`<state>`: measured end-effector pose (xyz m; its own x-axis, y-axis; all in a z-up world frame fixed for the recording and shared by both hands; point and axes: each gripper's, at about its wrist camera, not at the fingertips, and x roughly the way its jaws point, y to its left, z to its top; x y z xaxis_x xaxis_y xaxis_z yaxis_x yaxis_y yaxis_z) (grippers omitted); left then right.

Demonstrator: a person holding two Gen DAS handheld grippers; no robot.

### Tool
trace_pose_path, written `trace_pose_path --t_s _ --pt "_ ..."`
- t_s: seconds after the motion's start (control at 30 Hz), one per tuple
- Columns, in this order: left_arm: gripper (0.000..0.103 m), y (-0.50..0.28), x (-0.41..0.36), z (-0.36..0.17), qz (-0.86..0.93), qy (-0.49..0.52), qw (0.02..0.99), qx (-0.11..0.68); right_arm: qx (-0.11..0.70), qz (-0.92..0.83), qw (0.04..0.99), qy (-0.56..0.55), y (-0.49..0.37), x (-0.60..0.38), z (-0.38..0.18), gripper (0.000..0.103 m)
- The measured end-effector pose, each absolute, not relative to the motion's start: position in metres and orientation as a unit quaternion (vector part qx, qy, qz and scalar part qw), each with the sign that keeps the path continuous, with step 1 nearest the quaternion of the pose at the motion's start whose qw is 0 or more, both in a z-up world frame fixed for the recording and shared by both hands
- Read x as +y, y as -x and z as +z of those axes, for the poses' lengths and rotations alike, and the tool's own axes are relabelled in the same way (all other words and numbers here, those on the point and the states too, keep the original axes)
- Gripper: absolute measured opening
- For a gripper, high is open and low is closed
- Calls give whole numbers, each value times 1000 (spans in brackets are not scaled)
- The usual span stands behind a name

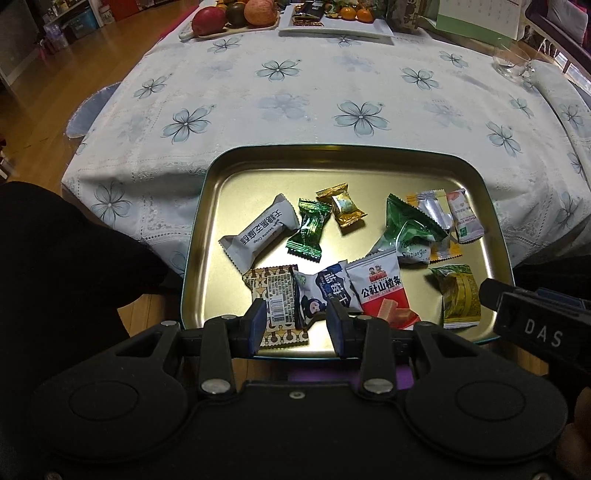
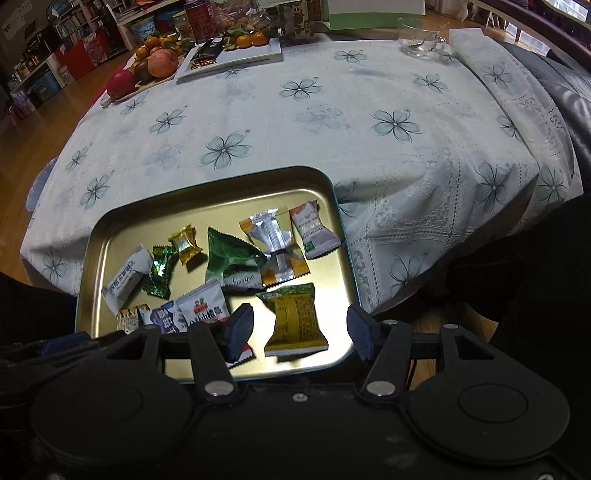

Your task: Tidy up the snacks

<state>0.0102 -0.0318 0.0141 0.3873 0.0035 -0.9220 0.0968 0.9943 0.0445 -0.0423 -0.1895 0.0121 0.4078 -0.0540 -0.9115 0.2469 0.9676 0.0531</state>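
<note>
A gold tin tray point(image 1: 332, 148) point(image 2: 207, 176) sits at the near edge of the table and holds several wrapped snacks. My left gripper point(image 1: 297, 325) hangs open over its near rim, above a brown patterned snack point(image 1: 275, 302) and a blue-white one point(image 1: 325, 291), pressing neither. Beside them lie a red-white packet point(image 1: 380, 291), a grey sesame bar point(image 1: 258, 230) and a green pouch point(image 1: 410, 229). My right gripper point(image 2: 300, 328) stands open over the tray's near right corner. A yellow-green snack point(image 2: 295, 321) point(image 1: 458, 295) shows between its fingers, touching neither pad.
A flowered white tablecloth point(image 1: 295, 96) covers the table. At the far edge stand a fruit board point(image 1: 236, 18), a white plate point(image 1: 332, 27) with oranges and sweets, and a glass cup point(image 2: 421, 37). Dark clothing point(image 1: 55, 258) flanks the tray; the wooden floor lies to the left.
</note>
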Motion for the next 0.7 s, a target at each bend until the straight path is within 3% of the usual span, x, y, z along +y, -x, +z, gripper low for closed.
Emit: trace_pose_path --t_s 0.7 --pt "44 35 -24 8 -33 -56 847 528 531 -79 841 -64 95 -173 -7 57"
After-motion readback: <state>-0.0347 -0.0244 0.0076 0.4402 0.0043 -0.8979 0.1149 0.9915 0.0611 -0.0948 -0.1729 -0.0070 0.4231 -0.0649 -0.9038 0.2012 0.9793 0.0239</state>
